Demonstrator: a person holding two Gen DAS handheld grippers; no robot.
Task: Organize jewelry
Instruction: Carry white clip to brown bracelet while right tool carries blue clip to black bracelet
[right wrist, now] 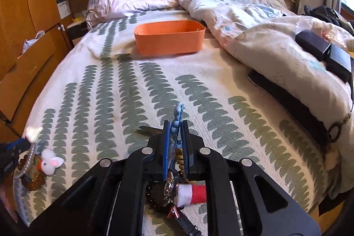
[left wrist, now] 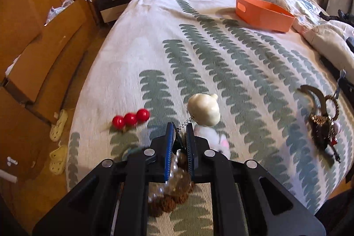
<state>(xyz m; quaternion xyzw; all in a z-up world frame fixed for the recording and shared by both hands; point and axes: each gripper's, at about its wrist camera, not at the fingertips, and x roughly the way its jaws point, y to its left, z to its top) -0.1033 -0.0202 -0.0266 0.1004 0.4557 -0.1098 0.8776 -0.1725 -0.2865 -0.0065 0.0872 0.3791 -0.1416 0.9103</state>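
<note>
Surface: bed [right wrist: 137, 90] under a white cover with green leaf rows, rumpled duvet [right wrist: 254, 21] at the head | Room: wooden wardrobe [left wrist: 39, 21] to the left | Box: orange box [right wrist: 169, 39] far up the bed | Left gripper [left wrist: 179, 128]: I clamped a thin spring, beads [left wrist: 170, 187] hanging below | Right gripper [right wrist: 176, 128]: I pinched a blue clip [right wrist: 177, 116], trinkets dangling | Loose: red beads [left wrist: 131, 119] on the cover.

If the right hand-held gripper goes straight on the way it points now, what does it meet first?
Probably bare bedspread: the right hand-held gripper points downward at it. The orange box lies farther along; depth is unclear.
</note>
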